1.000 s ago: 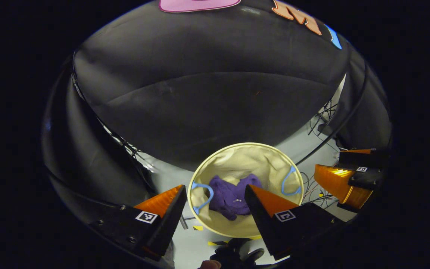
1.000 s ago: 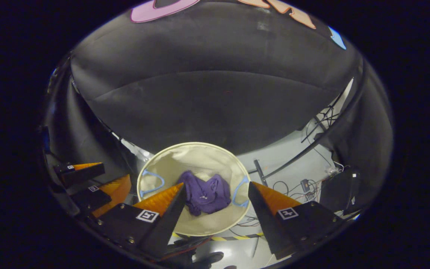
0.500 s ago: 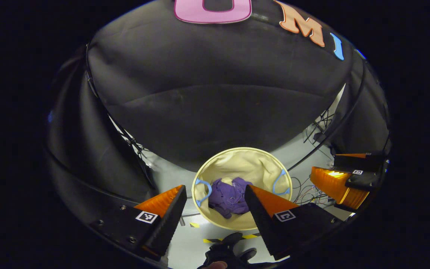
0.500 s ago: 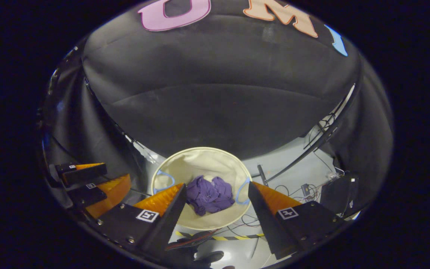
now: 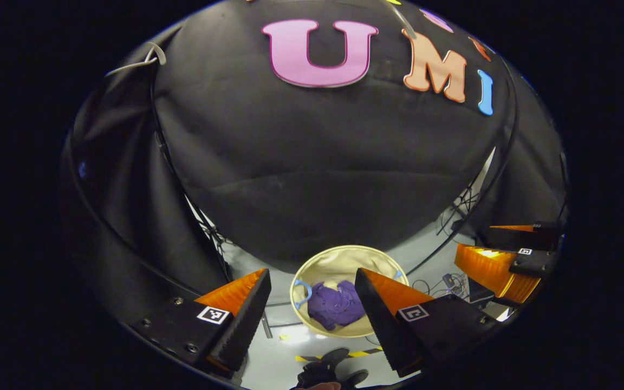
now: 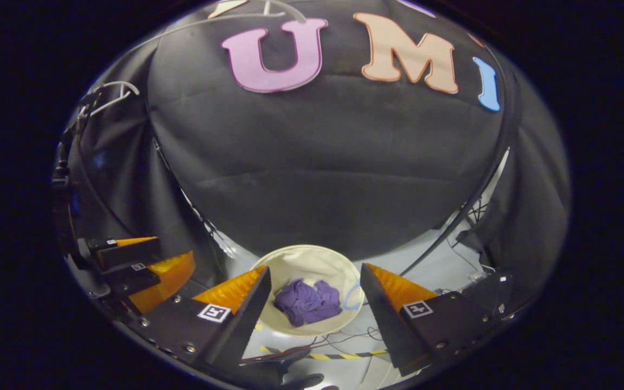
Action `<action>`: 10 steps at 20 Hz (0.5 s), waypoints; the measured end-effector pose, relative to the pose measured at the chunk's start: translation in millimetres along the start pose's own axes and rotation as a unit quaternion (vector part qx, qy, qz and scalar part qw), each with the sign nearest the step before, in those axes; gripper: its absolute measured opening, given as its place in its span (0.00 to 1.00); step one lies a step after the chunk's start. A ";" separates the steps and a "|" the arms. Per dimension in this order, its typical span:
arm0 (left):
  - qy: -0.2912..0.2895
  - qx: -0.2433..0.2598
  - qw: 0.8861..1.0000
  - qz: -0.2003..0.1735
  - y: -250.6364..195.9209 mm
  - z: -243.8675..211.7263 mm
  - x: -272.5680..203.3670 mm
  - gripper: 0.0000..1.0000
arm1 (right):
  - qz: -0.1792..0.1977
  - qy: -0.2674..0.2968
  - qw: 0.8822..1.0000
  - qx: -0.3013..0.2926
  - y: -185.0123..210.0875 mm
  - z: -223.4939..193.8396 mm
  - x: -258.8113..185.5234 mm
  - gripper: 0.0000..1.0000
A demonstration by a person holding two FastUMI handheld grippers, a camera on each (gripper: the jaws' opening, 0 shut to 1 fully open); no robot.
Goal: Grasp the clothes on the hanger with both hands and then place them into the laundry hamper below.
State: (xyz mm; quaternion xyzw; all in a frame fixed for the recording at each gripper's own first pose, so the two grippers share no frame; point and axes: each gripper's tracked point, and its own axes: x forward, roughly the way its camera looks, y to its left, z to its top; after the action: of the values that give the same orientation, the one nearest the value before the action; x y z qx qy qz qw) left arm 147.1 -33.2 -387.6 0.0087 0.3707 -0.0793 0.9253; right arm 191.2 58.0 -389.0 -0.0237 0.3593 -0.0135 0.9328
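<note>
A crumpled purple garment (image 5: pixel 336 305) lies inside the round cream laundry hamper (image 5: pixel 339 263) on the floor; the right gripper view has the garment (image 6: pixel 307 300) in the hamper (image 6: pixel 312 261) too. My left gripper (image 5: pixel 312 303) hangs well above the hamper, open, nothing between its orange fingers. My right gripper (image 6: pixel 314 303) is likewise open and empty, high over the hamper. In the left gripper view the right gripper (image 5: pixel 507 254) is at the right edge, and in the right gripper view the left gripper (image 6: pixel 138 265) is at the left. A white hanger (image 6: pixel 109 95) hangs at the upper left.
Blue handles (image 5: pixel 303 291) sit on the hamper's rim. Yellow-black tape (image 6: pixel 320 355) marks the grey floor in front of it. Loose cables (image 5: pixel 450 281) lie on the floor to the right. The black cloth wall stands right behind the hamper.
Both grippers have risen and tilted up, so the hamper with the garment looks smaller and lower in each view. Both stayed open and empty.
</note>
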 end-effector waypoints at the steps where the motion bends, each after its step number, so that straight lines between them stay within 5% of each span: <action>1: -0.009 -0.003 1.000 -0.002 -0.8 7.0 -8.5 0.97 | 0.001 -0.011 1.000 0.002 0.9 9.1 -8.5 0.99; 10: -0.110 -0.011 0.994 -0.008 -12.1 73.6 -88.4 0.97 | 0.006 -0.098 0.995 0.001 -4.8 69.4 -93.3 0.99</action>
State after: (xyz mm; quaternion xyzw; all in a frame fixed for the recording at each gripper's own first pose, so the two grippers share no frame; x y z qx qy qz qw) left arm 132.6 -38.2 -272.9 -0.0133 0.2671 -0.0828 0.9600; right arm 168.5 59.6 -274.9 -0.0217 0.2661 -0.0059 0.9637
